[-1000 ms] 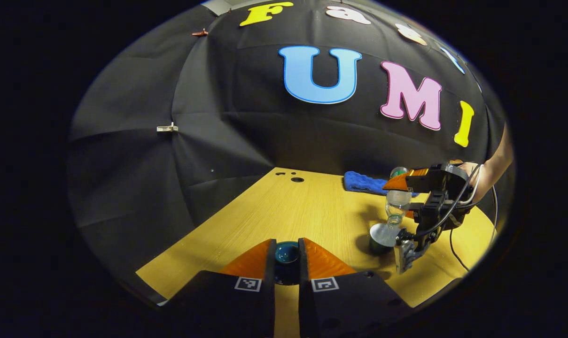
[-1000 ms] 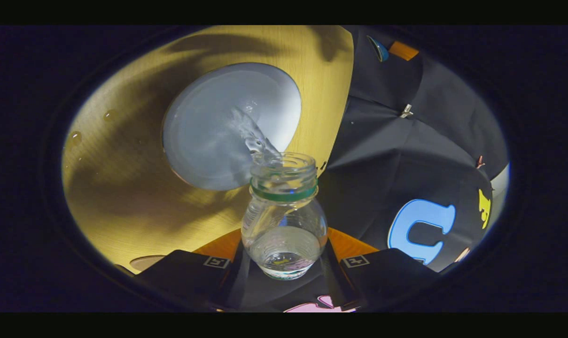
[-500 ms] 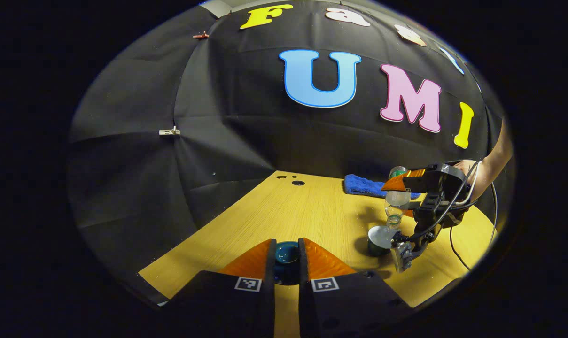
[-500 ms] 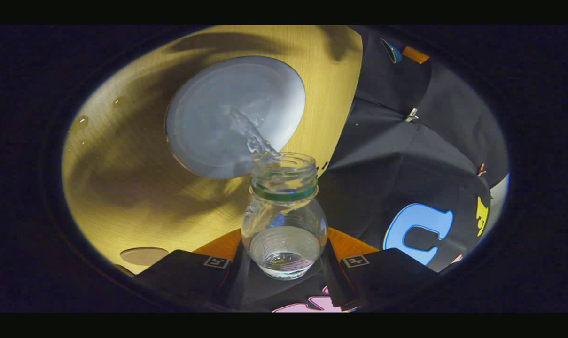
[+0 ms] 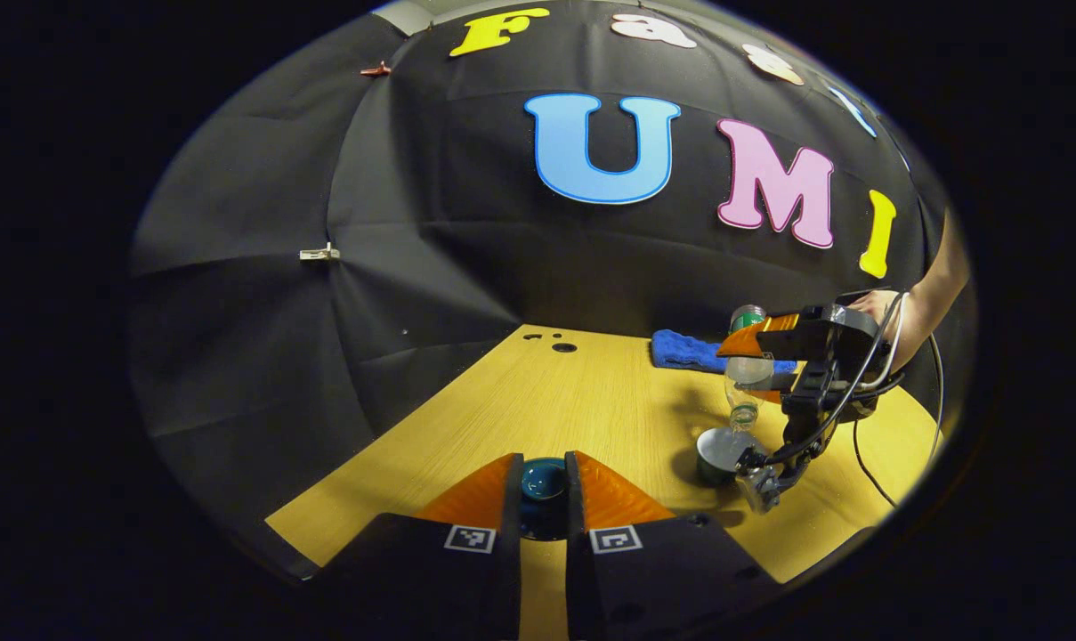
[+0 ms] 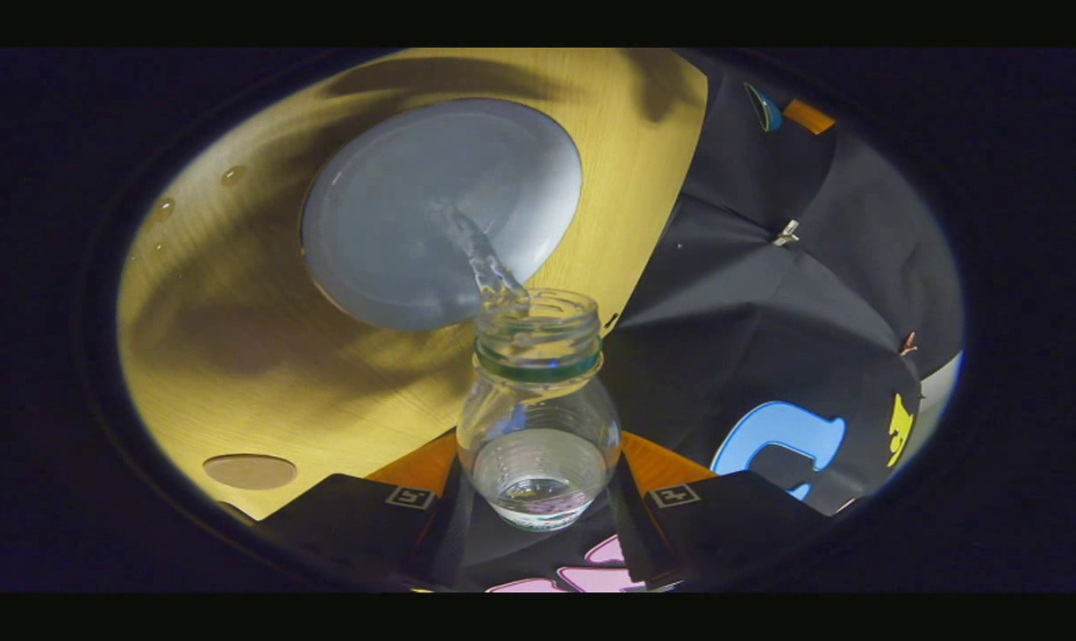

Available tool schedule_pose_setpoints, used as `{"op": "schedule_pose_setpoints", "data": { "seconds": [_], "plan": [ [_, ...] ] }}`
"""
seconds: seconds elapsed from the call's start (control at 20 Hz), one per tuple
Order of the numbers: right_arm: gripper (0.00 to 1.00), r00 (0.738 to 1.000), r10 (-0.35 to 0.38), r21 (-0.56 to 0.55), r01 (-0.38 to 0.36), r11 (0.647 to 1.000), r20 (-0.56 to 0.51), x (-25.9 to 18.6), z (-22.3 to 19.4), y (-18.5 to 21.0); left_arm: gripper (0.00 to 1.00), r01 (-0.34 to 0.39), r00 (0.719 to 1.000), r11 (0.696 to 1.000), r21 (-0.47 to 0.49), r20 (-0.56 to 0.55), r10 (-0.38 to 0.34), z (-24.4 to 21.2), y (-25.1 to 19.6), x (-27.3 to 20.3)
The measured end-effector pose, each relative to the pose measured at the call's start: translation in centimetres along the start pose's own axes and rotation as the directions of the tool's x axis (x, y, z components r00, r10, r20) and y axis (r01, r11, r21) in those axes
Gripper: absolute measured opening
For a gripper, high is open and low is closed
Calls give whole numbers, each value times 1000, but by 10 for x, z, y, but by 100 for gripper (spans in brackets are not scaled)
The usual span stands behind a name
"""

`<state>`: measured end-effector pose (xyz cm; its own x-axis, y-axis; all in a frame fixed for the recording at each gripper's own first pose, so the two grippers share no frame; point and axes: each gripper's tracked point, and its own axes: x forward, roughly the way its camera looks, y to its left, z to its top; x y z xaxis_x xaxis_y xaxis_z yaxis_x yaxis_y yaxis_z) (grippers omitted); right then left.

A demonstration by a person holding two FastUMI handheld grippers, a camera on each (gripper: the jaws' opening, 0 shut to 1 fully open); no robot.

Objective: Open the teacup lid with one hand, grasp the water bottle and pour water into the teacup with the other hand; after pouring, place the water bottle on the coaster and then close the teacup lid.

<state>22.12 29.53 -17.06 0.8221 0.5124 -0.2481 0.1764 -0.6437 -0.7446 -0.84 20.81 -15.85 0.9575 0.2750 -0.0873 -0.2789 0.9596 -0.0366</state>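
My left gripper (image 5: 543, 465) is shut on the dark teal teacup lid (image 5: 544, 482), held just above the table at the near edge. In the left gripper view the teacup (image 5: 718, 450) stands uncovered to the right. Above it my right gripper (image 5: 755, 354) holds the clear water bottle (image 5: 744, 392) with its mouth tipped down. In the right gripper view that gripper (image 6: 538, 467) is shut on the bottle (image 6: 538, 418), which has a green neck ring. A thin stream of water runs from it into the pale inside of the teacup (image 6: 413, 231). The round brown coaster (image 6: 249, 471) lies at lower left.
A blue cloth (image 5: 691, 351) lies at the back of the wooden table (image 5: 546, 401), near small holes (image 5: 562, 347) in the top. Water drops (image 6: 230, 175) dot the wood beside the cup. A person's forearm (image 5: 934, 298) and a cable (image 5: 867, 472) come in from the right.
The right gripper has risen a little and tipped the bottle further, while water keeps running into the cup. The coaster has come further into the right gripper view. My left gripper has stayed still.
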Motion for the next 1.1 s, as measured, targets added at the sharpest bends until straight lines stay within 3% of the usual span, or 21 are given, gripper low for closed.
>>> {"op": "schedule_pose_setpoints", "data": {
  "seconds": [0.6,0.7,1.1],
  "plan": [
    [71,999,13,-69,-10,998,40,-2,9,-2,24,9,1000,1000,13,-3,-9,1,-5,3],
    [71,999,13,-67,-10,998,43,0,12,-1,21,9,1000,1000,-3,-3,-9,2,-6,2],
    [71,999,43,-37,-42,998,29,3,3,-2,24,3,1000,1000,30,-6,-3,5,-9,-4]
  ]
}}
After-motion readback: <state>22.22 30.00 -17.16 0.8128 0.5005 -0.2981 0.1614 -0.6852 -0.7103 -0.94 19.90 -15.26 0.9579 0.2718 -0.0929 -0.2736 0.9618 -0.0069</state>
